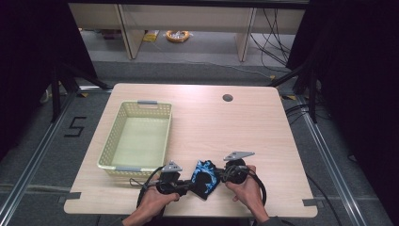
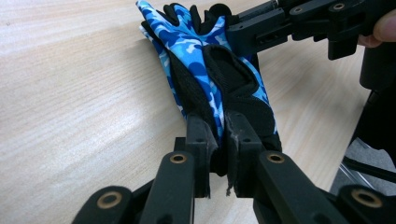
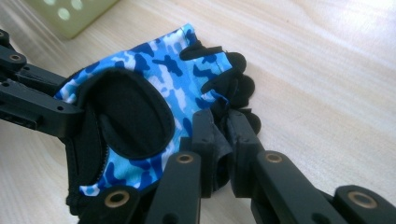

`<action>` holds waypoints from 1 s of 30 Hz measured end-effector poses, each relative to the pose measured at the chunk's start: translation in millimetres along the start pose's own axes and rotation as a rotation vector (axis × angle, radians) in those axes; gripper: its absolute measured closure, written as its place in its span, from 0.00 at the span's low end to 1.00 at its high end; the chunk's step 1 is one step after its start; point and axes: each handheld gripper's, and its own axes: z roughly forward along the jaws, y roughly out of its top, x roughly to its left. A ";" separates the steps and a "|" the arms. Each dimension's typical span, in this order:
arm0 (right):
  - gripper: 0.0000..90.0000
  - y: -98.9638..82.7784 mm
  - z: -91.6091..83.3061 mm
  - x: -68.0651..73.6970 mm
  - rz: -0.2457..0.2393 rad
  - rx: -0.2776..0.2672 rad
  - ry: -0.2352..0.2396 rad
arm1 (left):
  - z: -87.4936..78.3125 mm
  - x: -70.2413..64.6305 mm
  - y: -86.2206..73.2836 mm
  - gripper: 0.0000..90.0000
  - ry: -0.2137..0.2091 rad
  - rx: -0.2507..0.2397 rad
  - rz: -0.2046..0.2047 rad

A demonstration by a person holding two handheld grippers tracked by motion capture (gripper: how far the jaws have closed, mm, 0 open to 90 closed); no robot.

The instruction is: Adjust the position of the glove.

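Observation:
A blue camouflage fingerless glove (image 1: 205,175) with black palm pads lies near the table's front edge, held between both grippers. My left gripper (image 1: 188,184) is shut on the glove (image 2: 205,79) at its cuff end, jaws pinching the fabric (image 2: 222,135). My right gripper (image 1: 219,175) is shut on the glove (image 3: 154,93) at its finger end, jaws closed on the black edge (image 3: 223,128). In the left gripper view the right gripper (image 2: 261,28) reaches in from the upper right. In the right gripper view the left gripper (image 3: 32,102) comes in from the left.
A pale yellow plastic basket (image 1: 123,165) with grey handles stands on the left part of the wooden table (image 1: 244,127). A round cable hole (image 1: 227,98) sits near the far edge. The basket's corner (image 3: 70,14) is seen beyond the glove.

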 end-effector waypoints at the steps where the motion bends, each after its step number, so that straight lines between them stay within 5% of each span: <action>1: 0.93 0.7 -1.5 -0.5 -0.011 -0.004 0.013 | -0.6 0.2 0.5 0.90 -0.008 0.002 0.003; 15: 0.93 23.1 -21.4 14.4 -0.053 -0.103 0.027 | -40.0 -3.9 30.7 0.89 -0.023 -0.021 0.033; 23: 0.93 50.0 -28.1 27.9 -0.086 -0.125 0.032 | -65.7 2.3 48.7 0.89 -0.018 -0.039 0.033; 30: 0.93 92.3 -28.1 45.1 -0.135 -0.134 0.054 | -101.6 14.9 68.1 0.89 0.023 -0.077 0.023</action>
